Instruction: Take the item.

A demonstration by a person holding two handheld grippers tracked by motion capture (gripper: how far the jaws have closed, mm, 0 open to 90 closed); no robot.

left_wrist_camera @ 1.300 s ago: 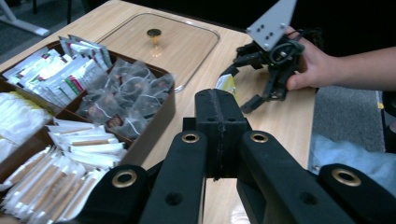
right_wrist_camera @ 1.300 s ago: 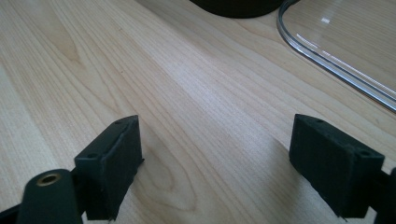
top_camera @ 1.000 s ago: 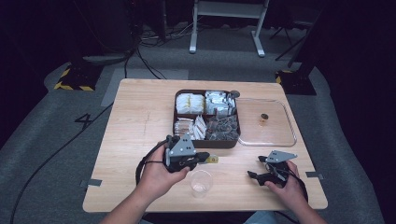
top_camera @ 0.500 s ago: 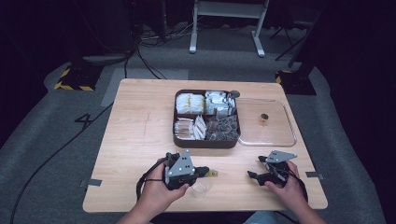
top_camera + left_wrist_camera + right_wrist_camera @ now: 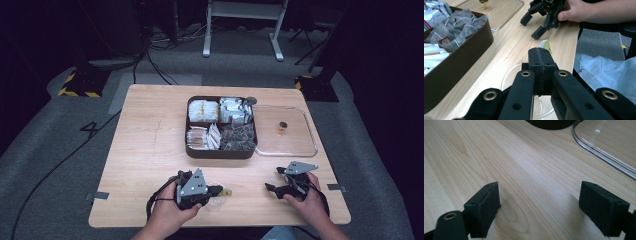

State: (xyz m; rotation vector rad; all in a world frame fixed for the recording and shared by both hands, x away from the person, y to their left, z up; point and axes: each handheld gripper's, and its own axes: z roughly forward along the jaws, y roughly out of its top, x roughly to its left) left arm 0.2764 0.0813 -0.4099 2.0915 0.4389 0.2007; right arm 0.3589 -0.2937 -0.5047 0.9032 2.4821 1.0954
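My left gripper point(image 5: 220, 190) point(image 5: 540, 53) sits near the table's front edge, jaws pressed together on a small yellow packet point(image 5: 227, 192) point(image 5: 545, 45) that pokes out past the tips. Directly under the jaws stands a clear plastic cup point(image 5: 212, 205) point(image 5: 507, 75), and the packet hangs over its far rim. To the right, my right gripper point(image 5: 274, 180) point(image 5: 539, 202) point(image 5: 532, 25) rests low over bare wood, open, with nothing between its pads.
A brown compartment box point(image 5: 220, 151) point(image 5: 461, 55) of tea bags and sachets stands mid-table. A clear lid point(image 5: 295, 145) point(image 5: 506, 12) point(image 5: 604, 142) with a small brown knob lies flat to its right. The table's front edge is close behind both hands.
My left gripper has drawn back toward the front edge with the yellow packet, ending above the clear cup. The right gripper has stayed put.
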